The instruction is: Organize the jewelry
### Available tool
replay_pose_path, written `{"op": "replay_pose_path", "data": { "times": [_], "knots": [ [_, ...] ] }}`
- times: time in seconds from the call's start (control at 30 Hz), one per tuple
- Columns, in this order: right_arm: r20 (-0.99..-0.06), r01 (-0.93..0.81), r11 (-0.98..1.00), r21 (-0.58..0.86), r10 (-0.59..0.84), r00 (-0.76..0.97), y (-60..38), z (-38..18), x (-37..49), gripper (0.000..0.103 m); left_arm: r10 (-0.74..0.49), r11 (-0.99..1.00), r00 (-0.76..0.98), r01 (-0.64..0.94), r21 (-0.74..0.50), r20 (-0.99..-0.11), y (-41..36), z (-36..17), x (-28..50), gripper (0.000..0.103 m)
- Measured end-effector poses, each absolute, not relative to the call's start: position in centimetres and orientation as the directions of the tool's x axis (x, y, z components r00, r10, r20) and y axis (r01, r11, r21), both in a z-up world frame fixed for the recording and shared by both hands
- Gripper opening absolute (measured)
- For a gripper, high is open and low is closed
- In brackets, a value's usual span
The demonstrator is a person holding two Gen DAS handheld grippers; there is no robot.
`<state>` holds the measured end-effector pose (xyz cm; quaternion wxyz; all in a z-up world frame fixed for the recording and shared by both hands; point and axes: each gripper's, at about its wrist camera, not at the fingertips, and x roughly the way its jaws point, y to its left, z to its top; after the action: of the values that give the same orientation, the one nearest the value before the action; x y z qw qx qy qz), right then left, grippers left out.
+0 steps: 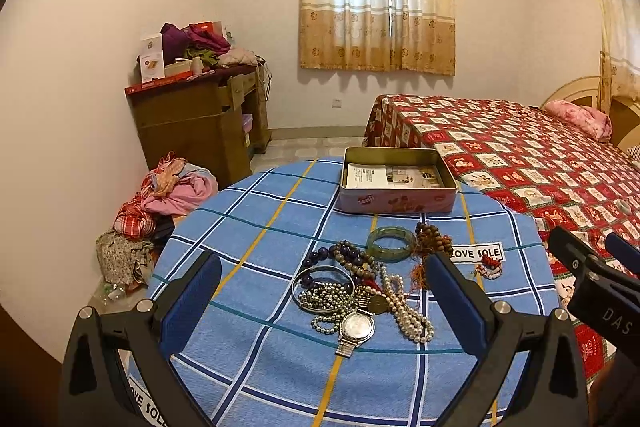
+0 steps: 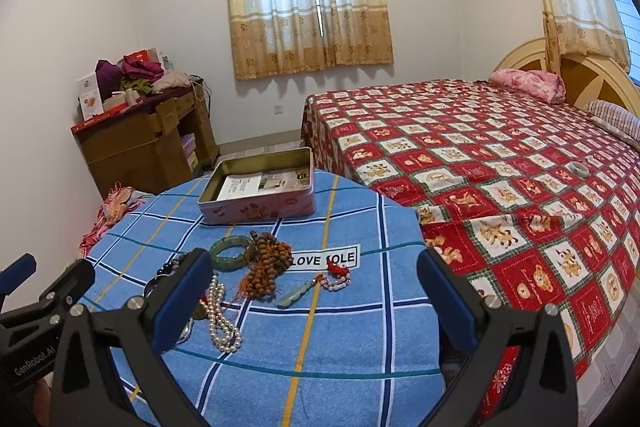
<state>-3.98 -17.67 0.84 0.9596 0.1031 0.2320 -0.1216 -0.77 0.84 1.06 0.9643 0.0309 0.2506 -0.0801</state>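
Nearest to the cameras, the left gripper (image 1: 320, 307) has its jaws spread wide and holds nothing; it hangs above the jewelry pile on the blue checked tablecloth (image 1: 256, 371). The right gripper (image 2: 316, 291) is also wide open and empty, more to the right side of the table, and its left finger (image 2: 182, 303) hides a part of the pile. Between the left fingers lie a silver wristwatch (image 1: 356, 329), a pearl necklace (image 1: 404, 307), a thin metal bangle (image 1: 322, 287) with small grey beads inside it, and a dark bead bracelet (image 1: 352, 257). A little farther are a green jade bangle (image 1: 391, 243), just beside a bunch of brown wooden beads (image 2: 268, 263), a pale jade pendant (image 2: 294, 297) and a small pink bead bracelet with red tassel (image 2: 336, 277). Behind them stands an open pink tin box (image 1: 396, 201) with a printed paper inside. Beyond the table are a bed with red checked cover (image 2: 500, 167), one more ring-shaped bangle (image 2: 579, 169) lying on it, a brown desk (image 1: 196, 119) loaded with clothes, and a curtained window (image 1: 378, 3).
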Motion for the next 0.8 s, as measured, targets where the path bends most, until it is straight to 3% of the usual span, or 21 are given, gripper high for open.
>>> {"op": "replay_pose_path", "data": {
  "times": [0.8],
  "knots": [
    [-0.467, 0.281, 0.949, 0.145, -0.184, 0.865, -17.53, 0.95, -4.15, 0.103, -0.148, 0.986, 0.863, 0.166, -0.007, -0.484, 1.42, 1.37, -1.01, 0.102]
  ]
}}
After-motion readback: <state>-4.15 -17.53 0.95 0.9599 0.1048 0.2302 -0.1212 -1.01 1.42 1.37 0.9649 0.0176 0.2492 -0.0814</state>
